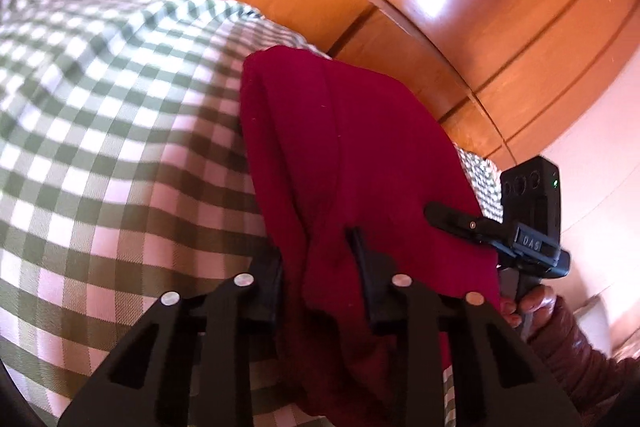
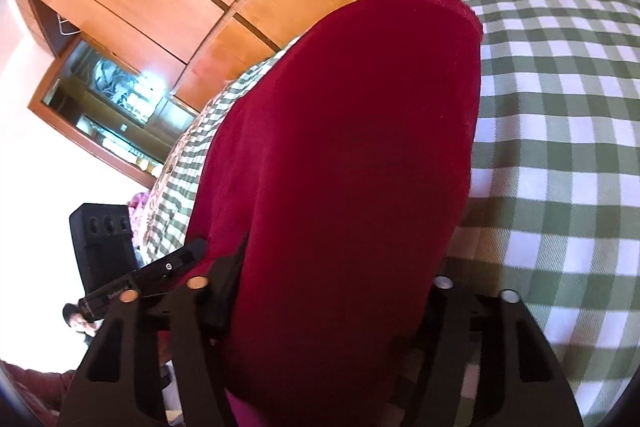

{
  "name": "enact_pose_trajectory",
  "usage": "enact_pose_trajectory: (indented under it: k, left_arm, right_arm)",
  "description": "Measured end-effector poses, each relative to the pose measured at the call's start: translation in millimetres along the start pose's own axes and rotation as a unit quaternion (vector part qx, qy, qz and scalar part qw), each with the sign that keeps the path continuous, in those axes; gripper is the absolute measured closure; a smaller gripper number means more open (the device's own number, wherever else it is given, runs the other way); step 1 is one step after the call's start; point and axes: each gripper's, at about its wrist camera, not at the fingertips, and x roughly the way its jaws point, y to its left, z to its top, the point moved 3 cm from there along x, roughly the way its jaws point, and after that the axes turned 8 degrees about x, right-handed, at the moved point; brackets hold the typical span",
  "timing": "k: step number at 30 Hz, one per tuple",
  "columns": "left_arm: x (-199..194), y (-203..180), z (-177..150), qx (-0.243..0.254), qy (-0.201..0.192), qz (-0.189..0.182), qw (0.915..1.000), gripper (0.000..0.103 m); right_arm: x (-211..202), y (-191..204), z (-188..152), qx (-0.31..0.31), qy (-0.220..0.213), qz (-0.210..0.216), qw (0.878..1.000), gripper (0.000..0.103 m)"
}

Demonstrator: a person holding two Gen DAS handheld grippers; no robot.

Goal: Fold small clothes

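Glossy orange-brown wooden wardrobe panels (image 1: 460,27) with dark grooves are seen filling the background in both views. A surface covered by green-and-white checked cloth (image 1: 100,147) is seen below them; whether it is a bed or a counter cannot be told. A wood-framed glass-fronted cabinet (image 2: 116,99) is seen at far left of the right wrist view, against a pale wall.

A dark red soft fabric garment (image 1: 340,167) is seen draped over the checked cloth, near its edge by the wardrobe, and raised toward both cameras at its near end. In the right wrist view the garment (image 2: 340,167) fills the centre, with a rounded hemmed edge at the top.

The left tongs (image 1: 318,275) are seen with red fabric bunched between the two black fingers; the fingers stand somewhat apart, clamped on a thick fold of the garment. The right tongs (image 2: 336,291) are covered by the fabric: the left finger is seen pressed against the cloth, the right finger is hidden, so the grip is read as closed on the garment.

In the left wrist view the right device is seen at right, its finger laid on the garment edge, held by a hand (image 1: 528,303) in a maroon quilted sleeve (image 1: 580,355).
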Motion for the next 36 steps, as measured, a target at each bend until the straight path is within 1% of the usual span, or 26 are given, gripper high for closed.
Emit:
enact_pose_trajectory:
  k: [2,5,9,12,15,17,18,19,21,22,24,26,28,29,30,31,32,33,34,36]
  left_arm:
    - [-3,-8,-1,0.012,0.001,0.001,0.9999,0.078]
    - [-5,-21,-4,0.021,0.004,-0.008,0.9997,0.078]
    - [2,-43,-9,0.033,0.013,-0.022,0.9991,0.078]
    - [8,-71,-7,0.049,0.016,-0.04,0.9979,0.079]
    - [24,-104,1,0.073,0.023,-0.06,0.9952,0.079]
    - [41,-135,10,0.097,0.03,-0.076,0.9919,0.079]
    - [48,-147,14,0.107,0.032,-0.081,0.9904,0.079]
    - [60,-168,21,0.125,0.036,-0.088,0.9876,0.079]
    - [75,-195,30,0.148,0.04,-0.097,0.9835,0.079]
    - [88,-215,37,0.164,0.044,-0.102,0.9803,0.079]
    - [108,-245,47,0.187,0.05,-0.107,0.9752,0.079]
    - [130,-268,54,0.201,0.058,-0.109,0.9718,0.079]
    - [156,-288,56,0.212,0.07,-0.096,0.97,0.079]
    - [171,-296,54,0.217,0.081,-0.088,0.9687,0.078]
    - [191,-302,49,0.227,0.103,-0.063,0.9665,0.078]
    - [204,-301,42,0.237,0.118,-0.04,0.9635,0.077]
    - [218,-300,34,0.245,0.133,-0.02,0.9601,0.073]
    - [225,-299,27,0.252,0.132,-0.008,0.9587,0.07]
    - [224,-297,24,0.26,0.118,0.0,0.9585,0.064]
    - [221,-295,25,0.265,0.111,0.007,0.9579,0.063]
  right_arm:
    - [-5,6,-3,-0.001,-0.01,0.002,1.0,0.052]
    - [-22,11,-11,-0.009,-0.023,0.0,1.0,0.053]
    - [-45,4,-23,-0.008,-0.033,-0.011,0.999,0.053]
    - [-71,-6,-30,0.002,-0.052,-0.026,0.998,0.053]
    - [-99,-15,-31,0.009,-0.08,-0.039,0.996,0.053]
    - [-132,-26,-31,0.014,-0.109,-0.051,0.993,0.053]
    - [-142,-30,-31,0.016,-0.118,-0.056,0.991,0.053]
    - [-160,-38,-30,0.02,-0.134,-0.064,0.989,0.053]
    - [-185,-52,-27,0.03,-0.158,-0.077,0.984,0.053]
    - [-202,-61,-26,0.036,-0.173,-0.085,0.981,0.053]
    - [-227,-76,-22,0.047,-0.197,-0.099,0.974,0.053]
    - [-251,-100,-16,0.064,-0.221,-0.114,0.966,0.053]
    - [-263,-128,-11,0.089,-0.233,-0.129,0.96,0.053]
    - [-265,-143,-10,0.102,-0.234,-0.139,0.957,0.051]
    - [-266,-154,-12,0.112,-0.233,-0.149,0.954,0.05]
    - [-261,-171,-13,0.13,-0.228,-0.169,0.95,0.048]
    - [-257,-185,-17,0.143,-0.218,-0.183,0.948,0.043]
    - [-250,-197,-21,0.153,-0.208,-0.197,0.946,0.031]
    - [-246,-207,-25,0.158,-0.208,-0.211,0.942,0.027]
    - [-249,-213,-30,0.16,-0.226,-0.212,0.937,0.015]
